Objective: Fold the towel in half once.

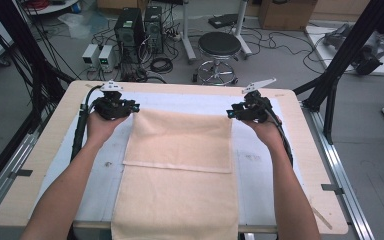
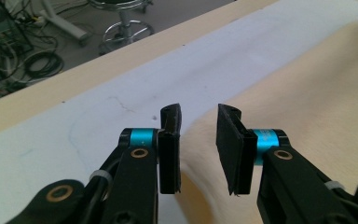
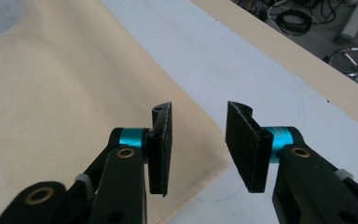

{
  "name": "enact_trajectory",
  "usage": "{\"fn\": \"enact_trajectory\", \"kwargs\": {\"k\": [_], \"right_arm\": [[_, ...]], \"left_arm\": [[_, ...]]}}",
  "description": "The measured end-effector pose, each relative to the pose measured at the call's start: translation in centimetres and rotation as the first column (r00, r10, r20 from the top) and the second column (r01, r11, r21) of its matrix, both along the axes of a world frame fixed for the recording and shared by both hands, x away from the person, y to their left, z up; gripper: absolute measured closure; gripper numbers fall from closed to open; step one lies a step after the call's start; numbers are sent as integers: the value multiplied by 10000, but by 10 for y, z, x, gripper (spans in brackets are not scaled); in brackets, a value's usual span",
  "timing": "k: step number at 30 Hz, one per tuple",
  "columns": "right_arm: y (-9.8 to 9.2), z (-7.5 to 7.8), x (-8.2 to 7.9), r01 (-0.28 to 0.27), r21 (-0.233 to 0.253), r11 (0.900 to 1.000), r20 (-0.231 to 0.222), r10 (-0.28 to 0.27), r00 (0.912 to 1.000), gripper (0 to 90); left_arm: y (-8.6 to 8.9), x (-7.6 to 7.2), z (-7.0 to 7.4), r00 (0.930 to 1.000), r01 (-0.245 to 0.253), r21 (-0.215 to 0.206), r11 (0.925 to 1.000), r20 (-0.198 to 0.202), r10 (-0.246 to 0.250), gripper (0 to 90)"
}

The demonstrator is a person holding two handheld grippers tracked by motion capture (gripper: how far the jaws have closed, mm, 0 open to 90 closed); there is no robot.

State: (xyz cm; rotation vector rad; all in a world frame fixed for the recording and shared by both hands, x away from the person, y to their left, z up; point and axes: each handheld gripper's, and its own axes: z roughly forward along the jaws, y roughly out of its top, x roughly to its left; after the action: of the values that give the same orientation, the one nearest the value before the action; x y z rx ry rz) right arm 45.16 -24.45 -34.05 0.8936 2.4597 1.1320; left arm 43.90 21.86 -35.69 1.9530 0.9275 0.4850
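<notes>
A cream cloth [image 1: 180, 170] lies folded on the white mat, its upper layer ending in a hem across the middle and its near end hanging over the table's front edge. My left gripper [image 1: 132, 106] sits at the cloth's far left corner, jaws open. In the left gripper view the left gripper [image 2: 199, 122] hangs just above the cloth [image 2: 307, 102], whose corner lies between and below the jaws. My right gripper [image 1: 230, 113] is at the far right corner, also open. In the right gripper view the right gripper [image 3: 198, 121] stands over the cloth's [image 3: 65, 93] right edge near the corner.
A white mat [image 1: 257, 170] covers the wooden table [image 1: 310, 165]. Beyond the far edge stand a black stool [image 1: 219, 46], computer towers [image 1: 130, 27] and tangled cables on the floor. A black frame post [image 1: 347, 45] rises at the right.
</notes>
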Motion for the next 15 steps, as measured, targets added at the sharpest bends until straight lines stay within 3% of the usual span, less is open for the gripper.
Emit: {"fn": "enact_trajectory", "kwargs": {"k": [2, 7, 8, 15], "right_arm": [[-1, -3, -6, -138, 72, 9999, -23, 138, 9999, 588], [6, -5, -32, -756, -268, 9968, 111, 760, 9970, 549], [7, -5, -37, -845, -278, 9960, 129, 849, 9963, 538], [13, -19, -87, -1579, -386, 9867, 336, 1592, 9867, 513]], "left_arm": [[5, -8, -6, 9999, 133, -124, 9998, 35, -133, 666], [12, -34, -16, 9972, 712, -533, 9960, 287, -697, 626], [13, -39, -17, 9957, 915, -465, 9947, 174, -908, 618], [13, -86, -36, 9834, 1784, -329, 9834, 395, -1771, 571]]}}
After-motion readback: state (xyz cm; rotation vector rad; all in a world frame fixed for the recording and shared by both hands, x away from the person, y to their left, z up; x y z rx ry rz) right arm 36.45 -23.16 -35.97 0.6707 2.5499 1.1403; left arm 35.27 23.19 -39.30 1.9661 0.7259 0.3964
